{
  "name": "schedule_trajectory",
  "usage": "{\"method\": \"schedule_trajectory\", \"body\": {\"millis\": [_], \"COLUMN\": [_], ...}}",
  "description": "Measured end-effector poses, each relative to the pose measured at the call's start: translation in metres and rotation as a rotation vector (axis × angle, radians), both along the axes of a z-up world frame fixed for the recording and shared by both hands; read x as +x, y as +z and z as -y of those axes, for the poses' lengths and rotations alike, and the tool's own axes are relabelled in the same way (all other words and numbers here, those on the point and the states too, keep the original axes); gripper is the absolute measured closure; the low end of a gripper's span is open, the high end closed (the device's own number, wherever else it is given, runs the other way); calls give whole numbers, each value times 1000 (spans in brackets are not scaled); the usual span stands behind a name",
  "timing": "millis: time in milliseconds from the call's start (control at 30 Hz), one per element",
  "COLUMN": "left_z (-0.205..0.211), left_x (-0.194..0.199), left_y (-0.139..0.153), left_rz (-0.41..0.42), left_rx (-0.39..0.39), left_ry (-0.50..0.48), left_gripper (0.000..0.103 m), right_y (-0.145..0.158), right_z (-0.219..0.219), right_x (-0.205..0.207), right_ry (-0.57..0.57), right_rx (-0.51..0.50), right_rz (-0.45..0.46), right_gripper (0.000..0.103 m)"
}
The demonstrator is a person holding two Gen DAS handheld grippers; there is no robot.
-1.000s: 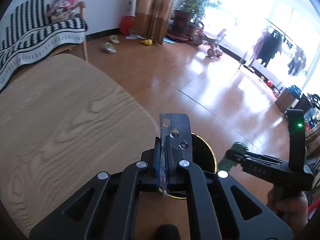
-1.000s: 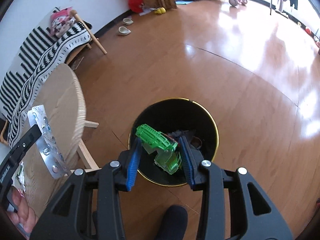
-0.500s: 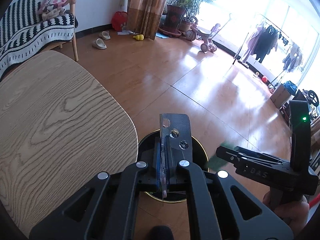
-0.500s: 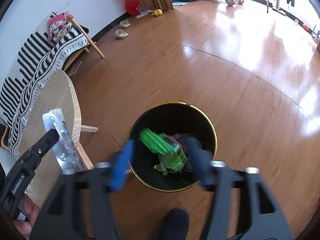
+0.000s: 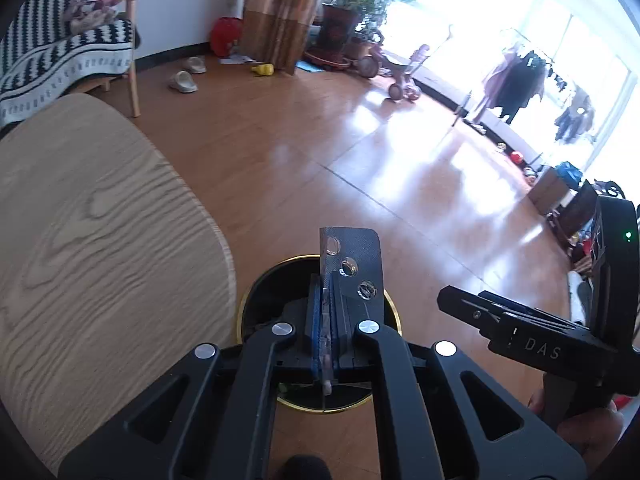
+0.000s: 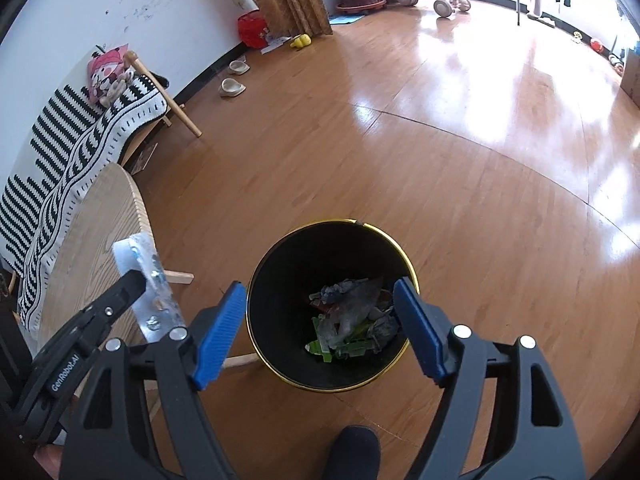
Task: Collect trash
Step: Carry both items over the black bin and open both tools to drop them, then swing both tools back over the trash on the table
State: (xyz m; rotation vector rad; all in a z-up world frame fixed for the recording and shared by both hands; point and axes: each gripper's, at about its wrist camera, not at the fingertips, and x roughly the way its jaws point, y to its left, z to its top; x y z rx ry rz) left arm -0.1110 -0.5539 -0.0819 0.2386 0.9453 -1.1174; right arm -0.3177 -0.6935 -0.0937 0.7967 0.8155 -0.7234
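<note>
Left gripper [image 5: 325, 320] pitched down over the near rim of the trash bin [image 5: 394, 316], jaws clamped flat on a used blister pack [image 5: 352, 264]; the pack sticks up and forward past the fingertips, edge-on, empty pockets visible. In the right wrist view the same pack [image 6: 150, 288] sits left of the bin, over the gap between the wooden desk [image 6: 96, 240] edge and the bin, not yet above the opening.

Right gripper [image 6: 316, 324] points steeply down, centred above the bin [image 6: 280, 248]. Jaws opening, wide apart, nothing between the blue pads [image 6: 218, 336]. A hand [image 5: 580, 424] grips its handle, partly cut off at the frame edge.

Bin: black inside, gold rim, standing on the wood floor [image 6: 440, 160] just beside the desk [image 5: 100, 240]. Contents at the bottom: green plastic scrap [image 6: 326, 346] mixed with grey and clear wrappers [image 6: 352, 304]; individual pieces hard to separate.
</note>
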Motion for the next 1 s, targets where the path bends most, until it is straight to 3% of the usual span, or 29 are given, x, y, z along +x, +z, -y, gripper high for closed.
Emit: {"method": "schedule_trajectory", "body": {"millis": [67,100,133,200,400,600,733,1000], "left_z": [4,4,4,0,-10,-49,-98,-215], "left_x": [0,0,1,3,12,30,55,107], "left_y": [-2,-3,-3,-1,8,28,51,87], "left_rz": [-10,-14,-19,-9,1,52,95,161], "left_rx": [-1,2,2,-15,-20,-10,-7,32], "left_ry": [-7,-4,-1,35,63,130,211,385], "left_gripper": [95,82,55,32,31,20,12,12], "right_y": [2,3,3,5,7,22,38,71], "right_z": [1,2,2,3,-3,-22,-53,-153], "right_x": [-3,-4,-4,-5,2,32,75,176], "right_ry": [-10,-13,-16,-21,-5,50,146,398], "right_rx": [-5,-7,-12,-14,-24,-37,-61,-97], "right_rz": [6,8,10,15,22,47,61,95], "right_gripper": [28,28,28,28,28,26,25,23]}}
